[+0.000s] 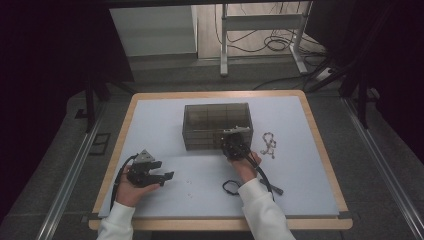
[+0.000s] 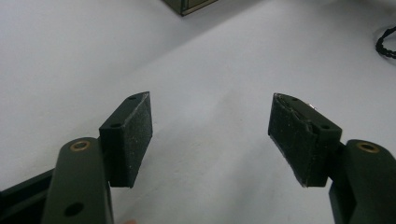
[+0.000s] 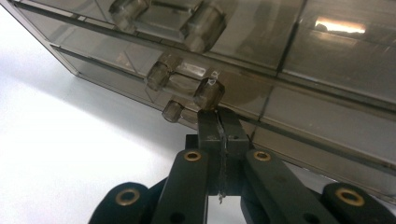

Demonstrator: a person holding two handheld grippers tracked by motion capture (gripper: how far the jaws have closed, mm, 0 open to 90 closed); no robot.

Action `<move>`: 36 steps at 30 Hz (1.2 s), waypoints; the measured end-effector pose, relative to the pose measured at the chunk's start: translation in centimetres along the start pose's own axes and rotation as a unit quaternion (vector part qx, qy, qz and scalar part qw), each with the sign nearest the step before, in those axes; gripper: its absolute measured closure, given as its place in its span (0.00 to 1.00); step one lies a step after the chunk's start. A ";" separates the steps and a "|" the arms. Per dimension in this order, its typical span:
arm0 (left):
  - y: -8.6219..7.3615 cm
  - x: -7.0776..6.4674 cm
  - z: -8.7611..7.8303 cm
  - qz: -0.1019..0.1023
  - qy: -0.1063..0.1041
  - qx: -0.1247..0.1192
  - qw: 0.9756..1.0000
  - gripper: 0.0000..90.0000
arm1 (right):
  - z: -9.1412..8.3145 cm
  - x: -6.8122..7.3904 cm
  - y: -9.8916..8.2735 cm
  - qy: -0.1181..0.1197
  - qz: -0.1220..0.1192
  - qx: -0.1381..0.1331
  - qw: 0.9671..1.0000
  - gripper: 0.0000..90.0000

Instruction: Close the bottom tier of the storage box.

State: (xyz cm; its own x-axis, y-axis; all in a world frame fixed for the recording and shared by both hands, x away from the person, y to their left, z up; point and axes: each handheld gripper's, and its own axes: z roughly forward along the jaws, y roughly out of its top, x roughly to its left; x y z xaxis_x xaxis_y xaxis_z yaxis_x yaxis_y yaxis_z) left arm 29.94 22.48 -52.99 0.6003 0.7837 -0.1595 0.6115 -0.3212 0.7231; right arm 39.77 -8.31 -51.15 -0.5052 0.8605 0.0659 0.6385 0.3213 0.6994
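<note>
A smoky see-through drawer box (image 1: 216, 125) stands at the middle of the pale blue table top (image 1: 165, 125). My right gripper (image 1: 234, 144) is at its front face, jaws shut. In the right gripper view the closed tips (image 3: 218, 115) sit just under a clear drawer handle (image 3: 208, 93) on the box front (image 3: 327, 121), with nothing visibly held. My left gripper (image 1: 165, 170) rests at the front left of the table. Its jaws stand open (image 2: 210, 140) over bare table with nothing between the pads (image 2: 128, 135).
A beaded chain (image 1: 269, 145) lies right of the box. A black braided loop (image 1: 230, 187) (image 2: 386, 42) lies near the right forearm. The table's wooden rim (image 1: 327, 155) runs around the top; metal stand legs (image 1: 224, 45) rise beyond the far edge.
</note>
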 end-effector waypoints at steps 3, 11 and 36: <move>0.0 0.0 -0.1 0.000 0.000 -0.001 1.000 0.35 | 0.0 0.0 -0.1 -0.001 0.001 0.001 1.000 1.00; 0.0 0.1 -0.1 -0.001 0.000 -0.001 1.000 0.35 | 0.1 -0.3 -0.3 0.003 0.006 0.006 1.000 1.00; -0.1 0.2 -0.4 -0.003 0.003 -0.005 1.000 0.35 | -1.5 -1.1 -1.0 0.005 0.005 -0.005 1.000 1.00</move>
State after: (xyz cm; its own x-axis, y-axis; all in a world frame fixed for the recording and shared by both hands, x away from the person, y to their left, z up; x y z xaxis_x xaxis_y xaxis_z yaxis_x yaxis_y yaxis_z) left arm 29.81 22.91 -52.81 0.5932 0.7892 -0.1592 0.6100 -0.3115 0.7286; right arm 38.80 -10.13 -50.87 -0.5041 0.8599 0.0805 0.6382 0.3081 0.7055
